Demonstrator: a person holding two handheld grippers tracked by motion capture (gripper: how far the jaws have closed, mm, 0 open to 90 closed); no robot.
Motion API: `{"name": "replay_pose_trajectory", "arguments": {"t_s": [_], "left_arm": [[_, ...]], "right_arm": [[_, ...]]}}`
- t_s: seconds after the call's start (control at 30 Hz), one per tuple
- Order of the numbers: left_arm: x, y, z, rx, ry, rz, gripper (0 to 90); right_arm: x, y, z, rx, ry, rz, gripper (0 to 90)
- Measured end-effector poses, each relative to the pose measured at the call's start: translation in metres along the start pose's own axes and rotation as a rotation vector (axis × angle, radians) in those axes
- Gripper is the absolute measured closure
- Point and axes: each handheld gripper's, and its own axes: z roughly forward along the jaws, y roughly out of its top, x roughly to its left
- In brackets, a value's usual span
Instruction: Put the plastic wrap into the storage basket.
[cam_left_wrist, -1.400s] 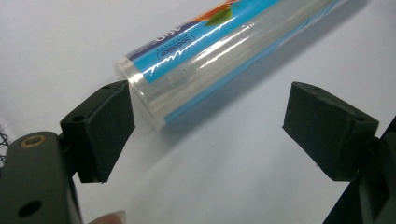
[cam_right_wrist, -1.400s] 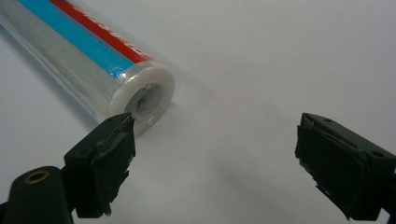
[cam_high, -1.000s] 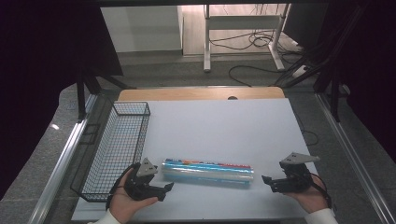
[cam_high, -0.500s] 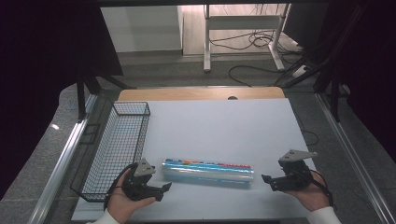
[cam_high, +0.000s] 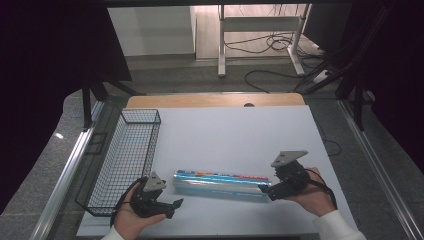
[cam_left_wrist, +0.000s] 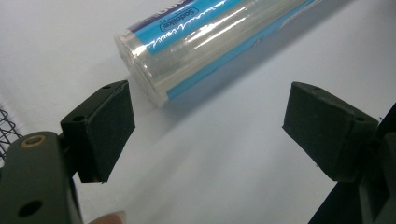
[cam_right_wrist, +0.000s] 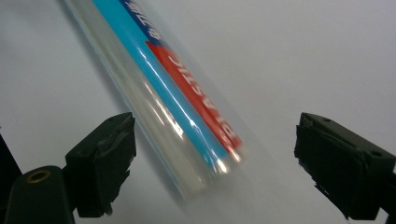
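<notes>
Roll (cam_high: 220, 184) in clear wrap, "PLASTIC" on red label, left gripper (cam_left_wrist: 210, 130) and right gripper (cam_right_wrist: 215, 163) fingers apart, holding nothing

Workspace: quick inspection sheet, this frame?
Surface: white table, wooden strip at far edge.
Job's things: clear plastic roll lying flat, blue and red print.
Clutter: empty wire basket at left edge.
Grippers: left gripper open, just short of the roll's end; right gripper open, jaws just reopening, roll's end between them, pads apart from it.
Cables: black leads on floor beyond table.
Surroundings: white desk legs, dark sides.
</notes>
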Motion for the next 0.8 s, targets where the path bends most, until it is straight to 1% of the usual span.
{"name": "replay_pose_trajectory", "arguments": {"t_s": [0.03,0.07,0.1,0.13,0.2,0.23,0.4,0.43,0.5,0.57,0.77,0.8], "left_arm": [[0.000,0.000,0.000,0.000,0.000,0.000,16.6],[0.000,0.000,0.000,0.001,0.000,0.000,16.6],[0.000,0.000,0.001,0.003,0.000,-0.001,16.6],[0.000,0.000,0.001,0.004,-0.001,-0.004,16.6],[0.001,0.000,0.001,0.007,0.002,-0.001,16.6],[0.000,0.000,0.001,0.007,0.000,-0.003,16.6],[0.000,0.000,0.001,0.008,0.002,-0.002,16.6],[0.000,-0.001,0.001,0.007,0.002,-0.004,16.6],[0.000,-0.001,0.001,0.008,0.002,-0.004,16.6],[0.001,-0.001,0.001,0.009,0.002,-0.003,16.6],[0.002,-0.001,0.003,0.014,0.002,-0.007,16.6],[0.002,-0.001,0.003,0.015,0.003,-0.007,16.6]], "right_arm": [[0.000,0.000,0.000,0.000,0.000,0.000,13.1],[0.002,0.006,0.005,0.007,0.012,-0.023,13.0],[0.003,0.008,0.007,0.009,0.016,-0.032,13.0],[0.005,0.012,0.011,0.023,0.020,-0.038,13.0],[0.007,0.018,0.016,0.028,0.032,-0.060,13.0],[0.007,0.020,0.018,0.031,0.035,-0.062,13.0],[0.013,0.033,0.030,0.058,0.059,-0.107,13.0],[0.014,0.035,0.032,0.062,0.065,-0.110,12.9],[0.015,0.040,0.038,0.075,0.089,-0.125,13.5],[0.017,0.044,0.043,0.088,0.101,-0.136,14.2],[0.021,0.054,0.063,0.150,0.164,-0.180,14.5],[0.022,0.055,0.066,0.163,0.169,-0.189,14.4]]}}
